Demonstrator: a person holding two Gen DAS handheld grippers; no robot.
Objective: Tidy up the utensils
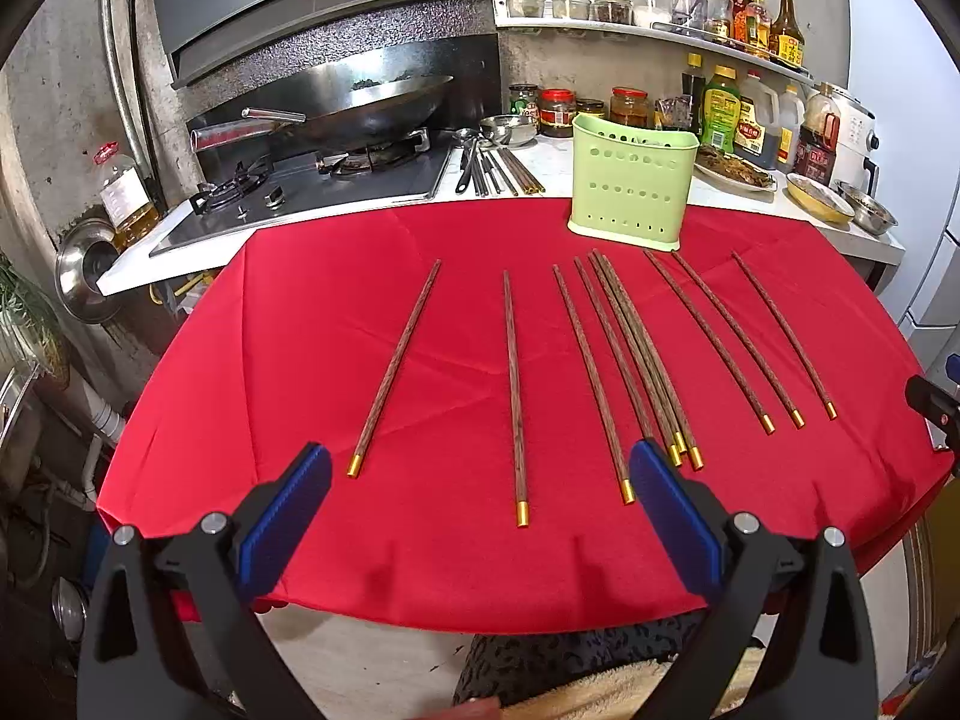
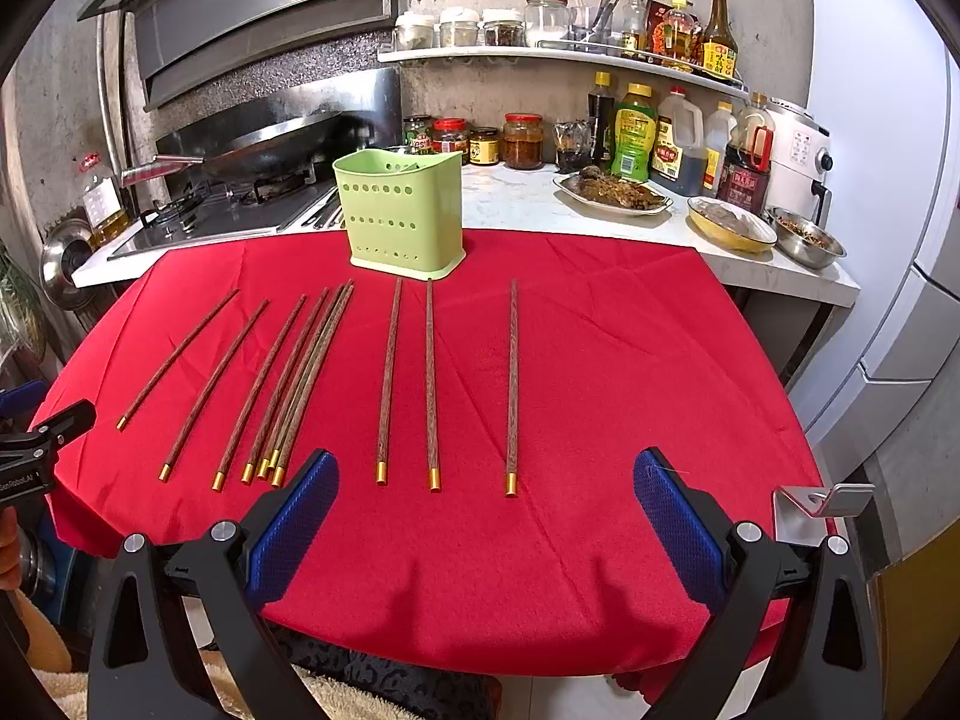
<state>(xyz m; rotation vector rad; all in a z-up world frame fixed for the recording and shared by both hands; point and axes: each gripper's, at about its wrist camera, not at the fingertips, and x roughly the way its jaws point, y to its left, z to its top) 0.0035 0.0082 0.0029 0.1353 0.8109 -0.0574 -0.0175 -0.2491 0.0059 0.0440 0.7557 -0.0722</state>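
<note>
Ten wooden chopsticks (image 1: 513, 396) lie flat on the red cloth (image 1: 300, 330) covering the tabletop, gold-capped ends toward me, tips pointing at the far edge. From the left wrist view: two singles at left, spread apart; next a single and then a tight cluster of four (image 1: 642, 360) touching or overlapping one another (I cannot tell which are stacked); three more singles fan out at right. The right wrist view shows the same row, the cluster (image 2: 300, 384) sitting left of centre and three well-spaced singles in front of my right gripper.

Pale green perforated utensil holder (image 1: 630, 186) stands upright at the far edge of the cloth, beyond the chopstick tips, apart from them. Nothing visible inside it from either angle.

My left gripper (image 1: 480, 480) hangs over the near edge of the cloth, blue-padded fingers (image 1: 288, 510) spread wide, holding nothing. My right gripper (image 2: 486, 486) likewise: fingers (image 2: 678, 528) wide apart, empty, near edge.

Beyond the cloth: gas stove (image 1: 312, 180) with a wok (image 1: 372, 102) on it, loose metal utensils (image 1: 492, 168) beside the stove, jars and sauce bottles (image 1: 720, 108) along the wall and shelf, a plate of food (image 2: 612, 195), two bowls at far right.
</note>
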